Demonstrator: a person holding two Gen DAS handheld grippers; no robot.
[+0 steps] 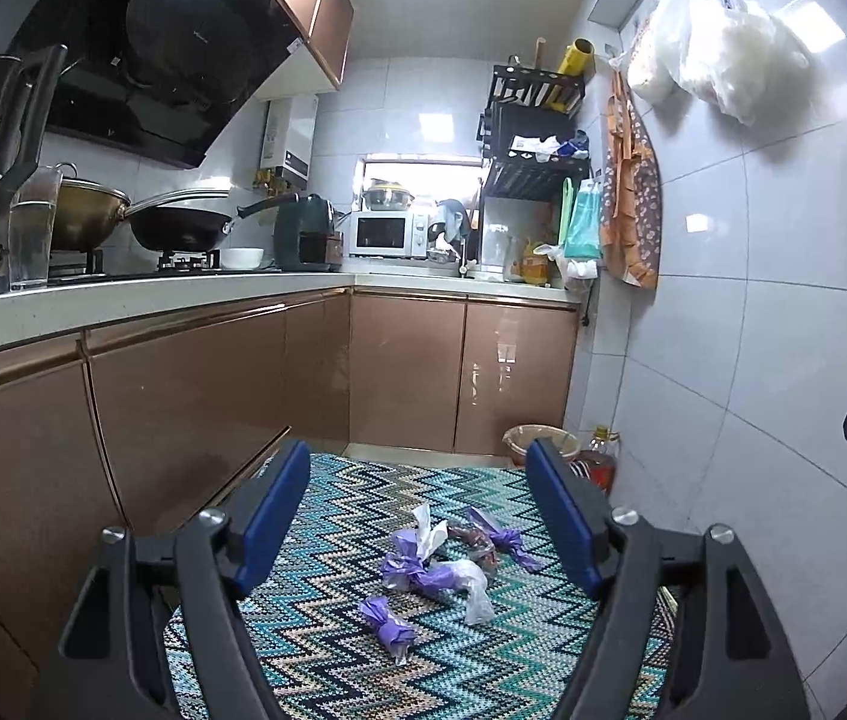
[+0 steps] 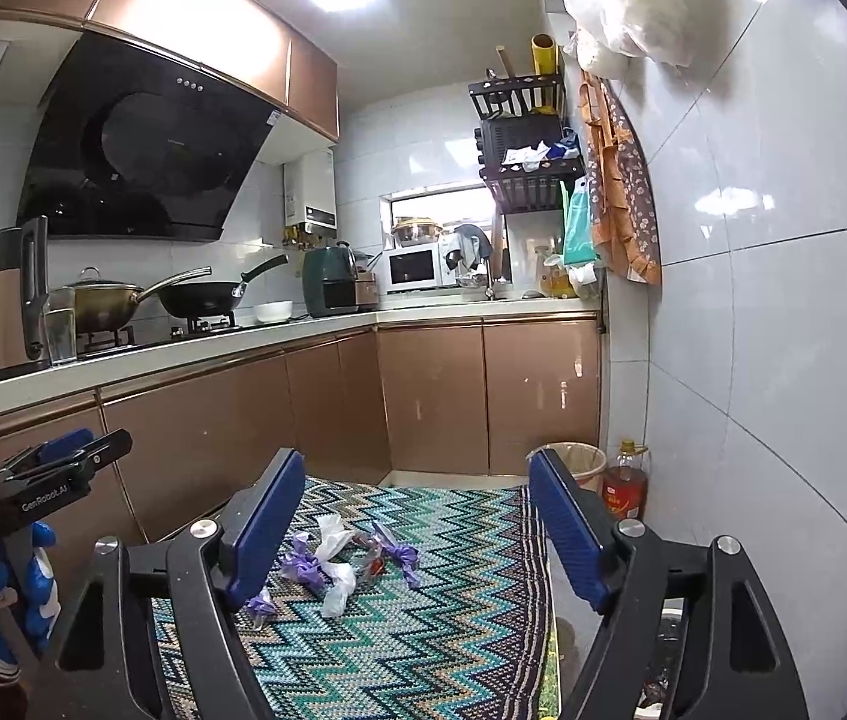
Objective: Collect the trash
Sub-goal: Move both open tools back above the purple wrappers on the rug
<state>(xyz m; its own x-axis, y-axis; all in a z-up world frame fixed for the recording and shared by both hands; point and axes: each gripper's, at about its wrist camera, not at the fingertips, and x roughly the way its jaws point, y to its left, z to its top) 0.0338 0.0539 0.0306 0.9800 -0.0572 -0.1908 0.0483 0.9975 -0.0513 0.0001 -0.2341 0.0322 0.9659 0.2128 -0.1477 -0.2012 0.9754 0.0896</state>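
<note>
Several pieces of trash lie on a zigzag rug (image 1: pixel 327 648): purple wrappers (image 1: pixel 390 627), a white crumpled plastic piece (image 1: pixel 474 591), white tissue (image 1: pixel 426 531) and a dark wrapper (image 1: pixel 477 543). They also show in the right wrist view (image 2: pixel 333 570) on the rug (image 2: pixel 423 660). My left gripper (image 1: pixel 420 516) is open and empty, held above and short of the trash. My right gripper (image 2: pixel 414 525) is open and empty, also above the rug. The left gripper body (image 2: pixel 33 492) shows at the left of the right wrist view.
A lined wicker waste bin (image 1: pixel 522 441) stands in the far right corner by the cabinets (image 1: pixel 183 396), also in the right wrist view (image 2: pixel 579 462). An oil bottle (image 2: pixel 624 480) stands beside it. A tiled wall (image 2: pixel 753 360) runs along the right. The counter holds pans and appliances.
</note>
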